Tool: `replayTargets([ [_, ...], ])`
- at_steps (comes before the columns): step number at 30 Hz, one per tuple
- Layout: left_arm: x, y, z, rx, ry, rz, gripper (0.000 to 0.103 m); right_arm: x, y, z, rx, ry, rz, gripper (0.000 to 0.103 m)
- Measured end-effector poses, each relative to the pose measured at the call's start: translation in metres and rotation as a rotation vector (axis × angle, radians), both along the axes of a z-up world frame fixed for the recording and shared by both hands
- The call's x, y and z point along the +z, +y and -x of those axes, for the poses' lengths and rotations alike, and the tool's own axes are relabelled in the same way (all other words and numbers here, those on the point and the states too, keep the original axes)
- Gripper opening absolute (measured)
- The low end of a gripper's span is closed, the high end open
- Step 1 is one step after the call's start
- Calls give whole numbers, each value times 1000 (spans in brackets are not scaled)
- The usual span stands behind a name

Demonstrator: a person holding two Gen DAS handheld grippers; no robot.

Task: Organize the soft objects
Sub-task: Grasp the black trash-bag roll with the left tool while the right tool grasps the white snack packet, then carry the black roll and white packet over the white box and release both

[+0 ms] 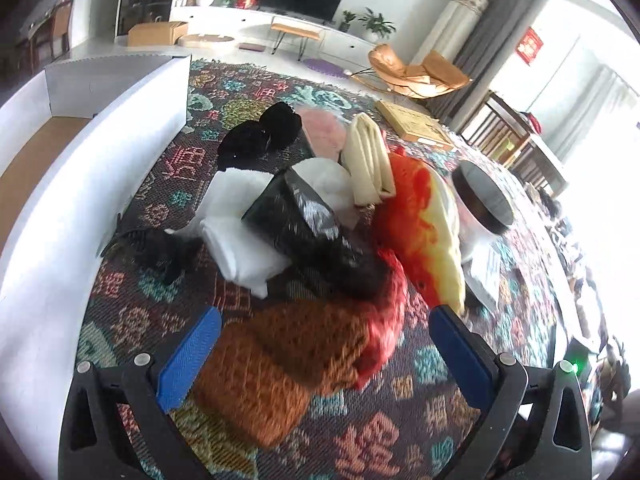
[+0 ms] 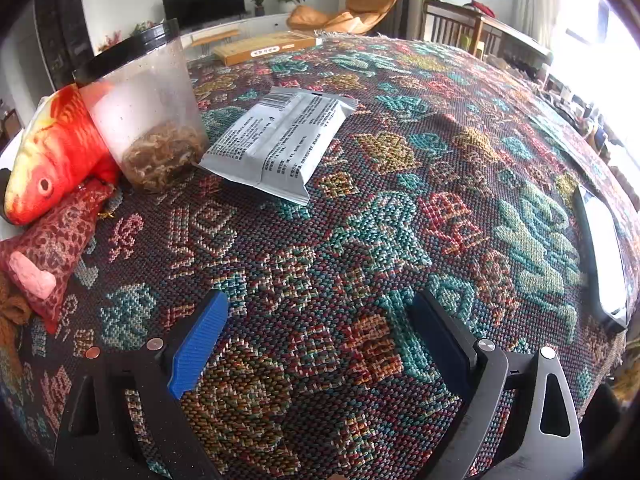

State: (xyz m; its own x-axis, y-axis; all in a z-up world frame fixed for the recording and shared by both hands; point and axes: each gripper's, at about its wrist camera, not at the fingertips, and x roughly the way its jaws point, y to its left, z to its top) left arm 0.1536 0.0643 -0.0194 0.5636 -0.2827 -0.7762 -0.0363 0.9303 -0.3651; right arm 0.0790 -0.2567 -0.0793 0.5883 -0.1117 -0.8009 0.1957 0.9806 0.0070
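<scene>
Left gripper (image 1: 325, 354): blue-padded jaws spread wide, grasping nothing. Between them and just ahead lies an orange-brown knitted cloth (image 1: 276, 368), blurred, on the multicoloured woven table cover (image 1: 416, 420).

Ahead of the left gripper, a heap of soft items:
- red patterned plush pouch (image 1: 386, 320), touching the knitted cloth's far right edge;
- red-and-yellow plush fish (image 1: 424, 220), ahead right;
- black glossy bag (image 1: 316, 232), ahead centre, lying over a white folded cloth (image 1: 240, 248);
- cream folded fabric (image 1: 370, 160), upright against the fish;
- black fuzzy plush (image 1: 264, 132) and pink fluffy item (image 1: 324, 128), farthest ahead;
- small black tangled cloth (image 1: 160, 252), ahead left.

White-walled cardboard box (image 1: 92, 152): far left of the left gripper, open-topped.

Right gripper (image 2: 318, 334): jaws apart, nothing between them, over bare cover. Ahead left: clear plastic jar with black lid (image 2: 144, 112), brown contents at its bottom, touching the fish. Ahead centre: flat silver printed packet (image 2: 280, 140), just beside the jar. Far right: a flat glossy device (image 2: 604, 252), identity unclear.
</scene>
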Motion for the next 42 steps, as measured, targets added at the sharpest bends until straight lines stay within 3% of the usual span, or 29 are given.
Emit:
replayTargets([
  [4,-16,-5,-49,88,90,62,100,0,-1,0,0,-1,0,95],
  [6,-26,-5,-62,118,118,70,78,0,0,0,-1,-2,-5,95],
  [7,-28,-7,-66,128,124,32,57,1,-1,1,-2,-6,-16,95],
  [10,-24,1,-60,119,72,2,41,9,-19,6,-8,-66,-150,94],
  [13,-11,16,-50,84,24,-5,41,20,-54,3,-76,-121,-304,94],
  [16,5,28,-45,72,-18,-31,41,29,-76,-34,-106,-68,-414,94],
  [19,22,35,-41,62,-53,-35,41,36,-71,-83,-80,-13,-469,94],
  [24,42,42,-36,33,-91,-54,41,9,-36,-140,-45,134,-403,96],
  [26,45,44,-32,21,-86,-62,41,7,-22,-150,-3,157,-276,95],
  [27,45,46,-30,16,-82,-61,41,3,-15,-154,33,188,-208,91],
  [28,45,47,-28,9,-76,-58,41,3,-10,-155,50,199,-138,78],
  [29,45,49,-25,0,-73,-56,41,3,-9,-154,55,198,-102,75],
  [31,47,52,-15,-18,-76,-60,41,4,-16,-150,62,181,-123,67],
  [34,52,60,-1,-33,-85,-60,41,15,-33,-134,28,122,-137,65],
  [42,68,106,40,-10,-95,-85,41,94,-54,-79,9,-104,-163,65],
])
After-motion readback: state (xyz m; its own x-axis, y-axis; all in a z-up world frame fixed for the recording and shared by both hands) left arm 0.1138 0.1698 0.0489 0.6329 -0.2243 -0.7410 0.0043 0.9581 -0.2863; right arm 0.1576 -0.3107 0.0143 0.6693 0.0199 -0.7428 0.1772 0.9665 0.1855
